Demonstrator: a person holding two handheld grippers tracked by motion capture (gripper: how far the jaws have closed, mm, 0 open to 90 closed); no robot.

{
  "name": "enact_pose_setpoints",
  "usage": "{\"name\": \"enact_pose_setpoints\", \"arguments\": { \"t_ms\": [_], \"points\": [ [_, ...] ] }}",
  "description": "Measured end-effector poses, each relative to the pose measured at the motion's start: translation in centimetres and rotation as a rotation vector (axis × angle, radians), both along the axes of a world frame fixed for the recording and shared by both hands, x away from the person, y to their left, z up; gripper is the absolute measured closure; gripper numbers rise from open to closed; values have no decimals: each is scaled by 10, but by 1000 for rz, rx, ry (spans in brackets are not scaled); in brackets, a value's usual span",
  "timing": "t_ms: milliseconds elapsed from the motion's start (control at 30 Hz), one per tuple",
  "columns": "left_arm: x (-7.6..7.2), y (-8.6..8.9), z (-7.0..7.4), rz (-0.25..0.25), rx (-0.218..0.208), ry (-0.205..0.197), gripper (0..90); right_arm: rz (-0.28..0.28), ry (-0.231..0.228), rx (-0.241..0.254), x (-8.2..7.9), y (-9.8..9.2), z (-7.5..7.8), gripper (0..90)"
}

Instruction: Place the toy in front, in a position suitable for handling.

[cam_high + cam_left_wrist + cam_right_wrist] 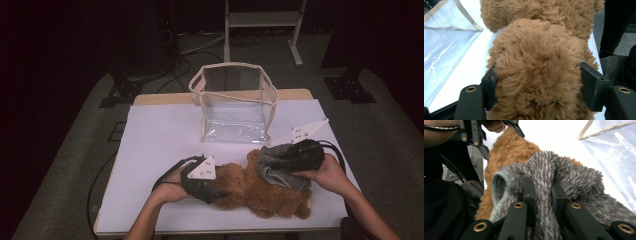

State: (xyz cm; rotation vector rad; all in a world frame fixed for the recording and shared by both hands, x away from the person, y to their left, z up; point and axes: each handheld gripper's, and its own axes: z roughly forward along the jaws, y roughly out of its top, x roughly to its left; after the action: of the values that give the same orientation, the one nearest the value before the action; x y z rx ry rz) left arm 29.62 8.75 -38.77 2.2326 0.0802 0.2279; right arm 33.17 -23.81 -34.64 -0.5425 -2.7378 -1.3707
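High view: teddy bear [260, 192] half under grey garment [282, 167]

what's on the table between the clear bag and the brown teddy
Nothing: in the high view the strip of white table between the clear bag and the teddy is bare.

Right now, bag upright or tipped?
Upright: the bag stands on the table, mouth up, nothing inside.

Table [150, 150] with a white top and a pale wooden edge at the far side. Directly on it: a clear plastic bag [235, 105] with cream trim, upright near the far middle; a brown teddy bear [260, 192] lying near the front edge, a grey fuzzy garment [280, 170] draped over it.
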Motion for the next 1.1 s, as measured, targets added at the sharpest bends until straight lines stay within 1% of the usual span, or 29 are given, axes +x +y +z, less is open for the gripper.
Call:
{"name": "enact_pose_setpoints", "arguments": {
  "t_ms": [67, 100, 167, 233, 300, 367, 400, 433, 467, 500, 533, 567, 600, 667, 733, 833, 900, 1000, 1067, 1100],
  "points": [
    [2, -3, 2, 6, 8, 0, 316, 3, -21, 0, -3, 0, 10, 774],
    [3, -5, 2, 8, 9, 3, 318, 10, -40, 0, -5, 3, 17, 774],
    [3, -7, 3, 8, 17, 4, 320, 32, -61, 9, -6, 14, 26, 774],
    [4, -9, 4, 6, 26, -2, 321, 63, -76, 10, -5, 28, 31, 774],
    [4, -9, 4, 6, 28, -3, 321, 101, -86, -7, -3, 47, 30, 774],
    [4, -8, 4, 1, 23, -8, 320, 127, -77, -41, 0, 64, 22, 774],
    [4, -7, 3, 0, 17, -5, 320, 129, -69, -61, 1, 68, 17, 774],
    [3, -6, 2, -1, 9, -4, 319, 131, -64, -93, 2, 72, 10, 774],
    [3, -4, 1, -1, 8, -5, 315, 126, -71, -131, 3, 73, 3, 775],
    [4, -3, 0, -1, -3, 0, 310, 120, -70, -142, 3, 71, -3, 775],
    [4, -2, 0, -2, -8, -1, 301, 108, -55, -122, 3, 67, -7, 776],
    [5, 0, -1, 5, -20, 2, 289, 94, -51, -111, 2, 63, -9, 777],
    [6, 1, -1, 12, -33, 9, 276, 82, -52, -113, 1, 58, -10, 777],
    [8, 5, 0, 23, -41, 17, 245, 58, -43, -96, 0, 49, -13, 778],
    [9, 8, -1, 31, -63, 29, 242, 46, -48, -86, -2, 43, -14, 778],
    [9, 8, -3, 31, -72, 40, 284, 38, -31, -65, -3, 37, -14, 778],
    [9, 7, -3, 22, -67, 40, 316, 38, -28, -61, -2, 36, -11, 777],
    [9, 6, -3, 9, -55, 35, 336, 50, -44, -50, -2, 42, -2, 777],
    [9, 5, -3, 7, -52, 34, 340, 70, -66, -38, 1, 52, 5, 777],
    [8, 4, -2, 5, -46, 28, 340, 81, -70, -38, 2, 56, 6, 777]
  ]
}}
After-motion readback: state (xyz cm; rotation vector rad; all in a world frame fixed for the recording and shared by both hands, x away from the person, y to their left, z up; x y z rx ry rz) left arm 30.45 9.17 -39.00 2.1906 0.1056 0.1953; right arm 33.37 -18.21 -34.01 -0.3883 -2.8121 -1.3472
